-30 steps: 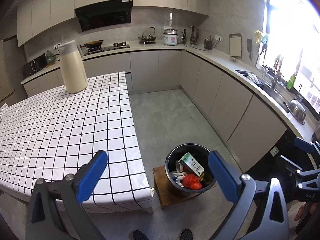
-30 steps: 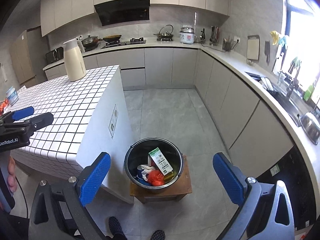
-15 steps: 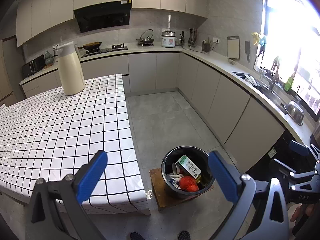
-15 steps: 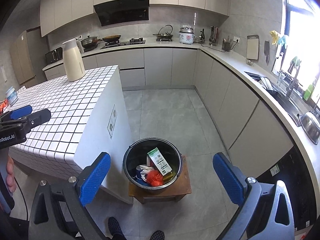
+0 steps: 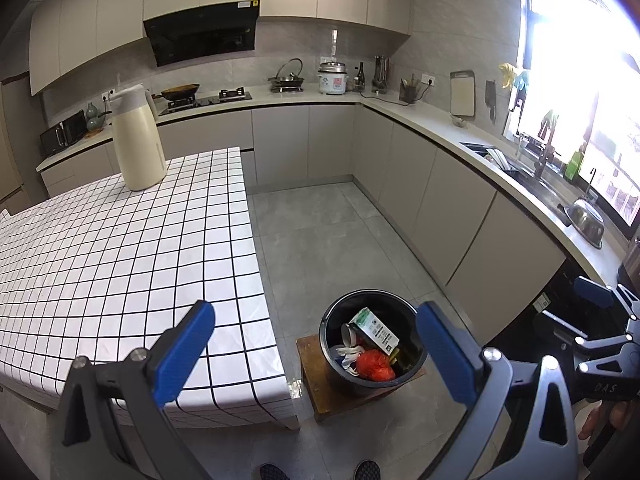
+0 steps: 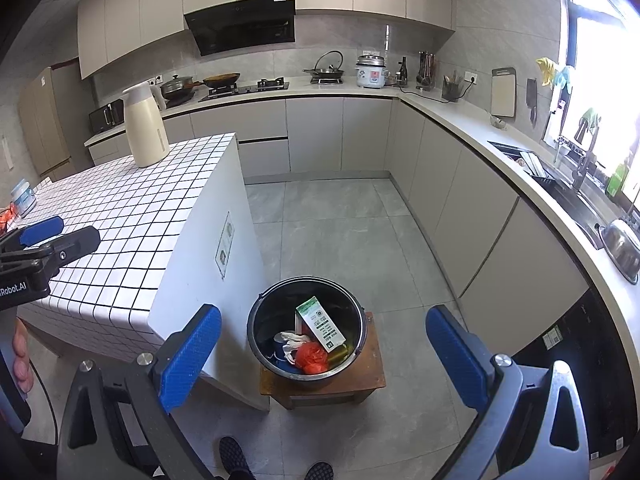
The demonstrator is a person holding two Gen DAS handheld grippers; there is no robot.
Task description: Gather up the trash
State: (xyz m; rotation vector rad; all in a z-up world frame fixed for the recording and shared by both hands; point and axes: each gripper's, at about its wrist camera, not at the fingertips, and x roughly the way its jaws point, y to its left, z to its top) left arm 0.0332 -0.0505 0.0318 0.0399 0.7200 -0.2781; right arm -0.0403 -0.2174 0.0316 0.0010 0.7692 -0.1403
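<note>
- The left claw (image 5: pixel 316 354) hangs wide open with nothing between its blue pads, raised over the near corner of the tiled table (image 5: pixel 120 264) and looking down toward the floor.
- The right claw (image 6: pixel 324 354) is spread just as wide and also empty, held almost directly above the trash bucket (image 6: pixel 256 320).
- The bucket sits on a low wooden stool (image 6: pixel 370 376) just beside the table's end, probably so that its mouth is within easy reach for dropping things in.
- Inside it lie a green-and-white carton (image 6: pixel 320 326), a crumpled red bag (image 6: pixel 312 362) and some white scraps, so part of the collecting looks done.
- A cream thermos jug (image 5: pixel 138 142) stands upright at the table's far end; it reads as kitchenware, not rubbish.
- Only the right wrist view shows a small lidded jar (image 6: pixel 23 198) and something orange at the table's left edge; these may be the next items.
- Only the left wrist view shows the right-hand tool (image 5: pixel 596 338) from the side, with fingers of a hand beneath it.
</note>
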